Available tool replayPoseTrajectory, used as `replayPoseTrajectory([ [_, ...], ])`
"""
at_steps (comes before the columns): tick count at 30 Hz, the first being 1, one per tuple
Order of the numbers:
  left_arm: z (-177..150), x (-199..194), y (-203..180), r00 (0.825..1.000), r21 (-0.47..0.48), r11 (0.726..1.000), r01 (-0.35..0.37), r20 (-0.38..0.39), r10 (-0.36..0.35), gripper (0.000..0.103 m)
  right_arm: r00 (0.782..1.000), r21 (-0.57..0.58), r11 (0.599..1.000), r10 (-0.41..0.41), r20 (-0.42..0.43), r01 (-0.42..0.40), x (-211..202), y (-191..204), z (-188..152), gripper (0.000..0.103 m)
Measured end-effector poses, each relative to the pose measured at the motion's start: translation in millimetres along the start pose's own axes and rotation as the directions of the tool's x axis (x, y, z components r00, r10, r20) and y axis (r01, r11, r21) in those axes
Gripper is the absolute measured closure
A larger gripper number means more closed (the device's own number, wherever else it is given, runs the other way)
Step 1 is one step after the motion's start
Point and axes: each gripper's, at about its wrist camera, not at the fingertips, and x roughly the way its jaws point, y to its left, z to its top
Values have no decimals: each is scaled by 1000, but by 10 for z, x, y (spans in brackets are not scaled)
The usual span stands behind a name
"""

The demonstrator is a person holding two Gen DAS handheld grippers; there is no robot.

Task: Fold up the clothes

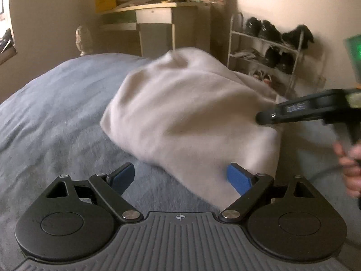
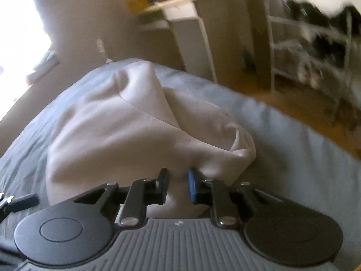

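Observation:
A beige garment (image 1: 191, 117) lies bunched in a mound on the grey-blue bed (image 1: 56, 103). In the left wrist view my left gripper (image 1: 180, 178) is open, its blue pads (image 1: 239, 178) wide apart, and the garment's near edge reaches just in front of the right pad. My right gripper (image 1: 261, 117) comes in from the right and pinches the garment's right side, with a hand (image 1: 352, 167) on its handle. In the right wrist view the right gripper (image 2: 178, 184) is shut on a fold of the beige garment (image 2: 135, 131), with cloth pressed between its fingers (image 2: 193, 185).
Beyond the bed stand a white desk (image 1: 155, 15) with clutter on top and a wire shoe rack (image 1: 270, 52) holding dark shoes. A wooden floor (image 2: 293, 113) runs along the bed's right edge (image 2: 304, 140). Bright window light comes from the left (image 2: 20, 33).

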Motion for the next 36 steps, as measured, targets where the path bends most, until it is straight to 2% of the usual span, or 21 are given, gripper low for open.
replayPoseTrajectory([
  [1,0,-29,51,1000,-12,1000,10,4,-10,13,1000,27,1000,-8,-2,8,-51,24,28,84],
  [4,16,-129,264,1000,-78,997,18,27,-16,13,995,-83,996,39,90,-32,-420,347,108,84],
  [6,61,-115,477,1000,-171,985,9,25,-5,13,990,-137,988,90,109,-75,-466,553,150,84],
  [8,138,-32,700,1000,-291,957,-6,5,8,13,992,-132,987,103,72,-93,-237,629,152,84],
  [10,225,75,904,1000,-406,914,-29,-17,24,13,993,-125,986,116,35,-111,1,700,153,84],
  [11,251,131,968,999,-438,898,-39,-22,32,14,995,-113,989,89,-35,-92,216,669,136,85],
  [12,275,186,1028,999,-467,883,-49,-27,41,17,995,-69,994,86,-56,-90,333,609,101,86],
  [16,466,477,1123,992,-508,852,-126,-89,93,17,993,4,993,116,-1,-116,145,619,148,84],
  [18,563,624,1168,986,-525,835,-165,-122,118,9,991,1,991,132,36,-132,77,656,101,84],
  [20,630,766,1200,976,-538,816,-210,-170,139,6,995,2,995,105,3,-105,229,650,50,85],
  [22,683,719,1207,973,-555,800,-228,-161,165,10,993,64,992,113,-25,-111,328,535,24,86],
  [23,702,664,1201,975,-556,801,-222,-149,167,10,993,100,989,114,-26,-111,277,512,51,86],
  [25,726,555,1191,980,-541,818,-196,-133,147,10,991,92,987,134,-18,-132,-6,571,45,84],
  [27,731,463,1180,980,-506,839,-199,-123,158,10,985,18,985,170,7,-170,-282,719,-19,84],
  [30,716,327,1174,979,-464,862,-202,-109,170,10,985,-138,975,170,-24,-172,-453,1014,-219,84],
  [32,711,246,1188,980,-453,869,-199,-105,170,10,991,-283,950,129,-45,-136,-475,1241,-368,83],
  [33,691,203,1200,981,-454,870,-193,-105,163,10,997,-392,916,76,-29,-81,-450,1376,-473,78],
  [34,667,159,1211,982,-455,871,-187,-104,157,10,1000,-496,868,24,-5,-24,-423,1513,-581,64],
  [36,631,71,1228,984,-455,872,-177,-97,149,10,997,-670,737,-60,58,83,-380,1736,-819,52],
])
